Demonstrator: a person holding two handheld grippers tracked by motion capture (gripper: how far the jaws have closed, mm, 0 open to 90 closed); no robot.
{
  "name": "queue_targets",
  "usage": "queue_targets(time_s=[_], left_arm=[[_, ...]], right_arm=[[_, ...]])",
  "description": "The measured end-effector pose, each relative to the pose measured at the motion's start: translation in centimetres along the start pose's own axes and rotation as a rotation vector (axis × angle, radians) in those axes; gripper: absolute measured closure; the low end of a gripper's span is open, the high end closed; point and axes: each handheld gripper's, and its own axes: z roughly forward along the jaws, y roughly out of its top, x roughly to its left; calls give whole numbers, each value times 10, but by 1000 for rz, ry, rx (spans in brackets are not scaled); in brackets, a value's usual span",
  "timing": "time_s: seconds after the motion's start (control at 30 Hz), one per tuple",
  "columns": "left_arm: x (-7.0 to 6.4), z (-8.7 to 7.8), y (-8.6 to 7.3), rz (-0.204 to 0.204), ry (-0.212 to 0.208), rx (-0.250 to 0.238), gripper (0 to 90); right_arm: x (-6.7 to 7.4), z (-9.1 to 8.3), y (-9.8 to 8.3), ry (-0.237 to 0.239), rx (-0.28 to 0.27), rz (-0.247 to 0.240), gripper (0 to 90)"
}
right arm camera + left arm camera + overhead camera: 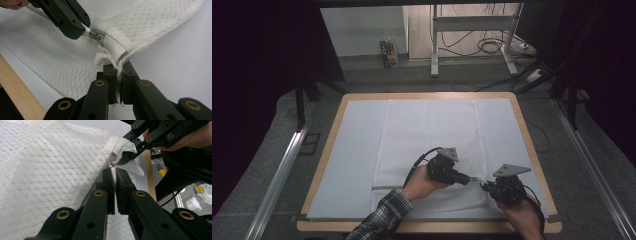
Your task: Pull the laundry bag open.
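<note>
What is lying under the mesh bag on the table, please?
Under the mesh bag lies a white sheet that covers the table. The sheet shows all around the bag; the part directly beneath it is hidden.

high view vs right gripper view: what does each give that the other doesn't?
High view: the whole table, the white sheet over it, the left sleeve, and the floor beyond.
Right gripper view: the right gripper pinching the mesh bag's corner, the left gripper clamped on the zipper pull.
Both: the mesh bag and both grippers meeting at its corner.
</note>
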Motion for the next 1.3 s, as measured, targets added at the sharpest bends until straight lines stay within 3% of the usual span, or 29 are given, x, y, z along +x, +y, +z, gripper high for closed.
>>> queue_targets(time_s=[0.53, 0.6, 1.03, 1.2, 1.23, 1.3], left_arm=[[0, -1, -7, 15, 24, 8, 874], [0, -1, -7, 27, 46, 22, 874], [5, -10, -20, -22, 45, 14, 875], [5, -14, -25, -32, 37, 9, 875], [5, -15, -25, -27, 51, 19, 875], [6, -18, -28, -35, 48, 14, 875]], right_arm=[[1, 1, -1, 5, 20, 5, 847], [1, 1, -1, 1, 21, 6, 848], [-2, -1, -3, 16, 11, 33, 849], [-1, 0, -2, 19, 16, 23, 849], [-1, 0, -2, 21, 17, 23, 849], [1, 0, -2, 1, 20, 14, 849]])
